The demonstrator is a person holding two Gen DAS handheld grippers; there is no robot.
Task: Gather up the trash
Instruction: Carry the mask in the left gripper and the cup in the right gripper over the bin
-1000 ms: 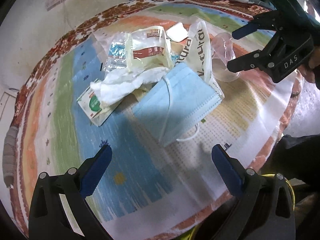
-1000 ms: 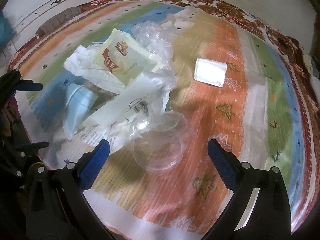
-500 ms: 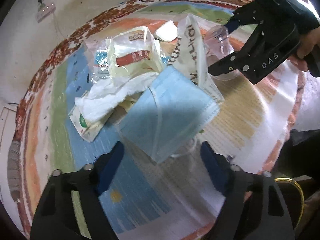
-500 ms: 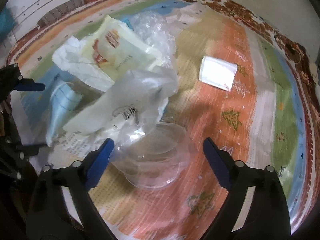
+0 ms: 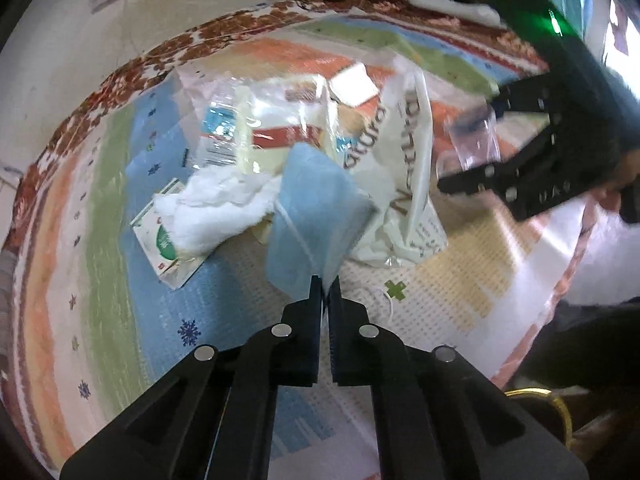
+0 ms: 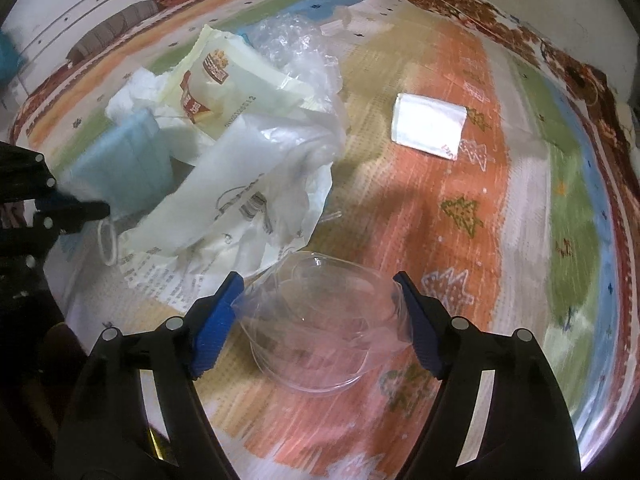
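Left wrist view: your left gripper (image 5: 325,286) has its jaws pressed together on the near edge of the blue mask (image 5: 316,216), which stands up from the rug (image 5: 452,292) with its ear loop (image 5: 390,300) trailing on the weave below. Just behind the mask sits the trash pile — crumpled tissue (image 5: 216,212) lying over a green-and-white packet (image 5: 160,240), a yellow snack wrapper (image 5: 280,128) behind that, and a white bag (image 5: 404,168) with brown lettering leaning beside the mask on its right.

Your right gripper (image 5: 492,148) shows at the far right of this view, blurred, with a clear cup (image 5: 476,144) between its jaws.

From the right wrist, that gripper (image 6: 318,292) has its blue pads (image 6: 216,320) set on either side of the cup (image 6: 320,320), touching or nearly touching its walls; the cup's rim looks squeezed out of round, though you cannot tell for certain how firm the hold is. The cup lies on the orange band of the rug (image 6: 400,208), right beside the bag (image 6: 248,200).

At the left edge of this view the left gripper (image 6: 80,210) pinches the mask (image 6: 128,160) — lifted, loop (image 6: 108,240) hanging down. A white sachet (image 6: 430,130) lies alone on the rug, well apart from the pile.
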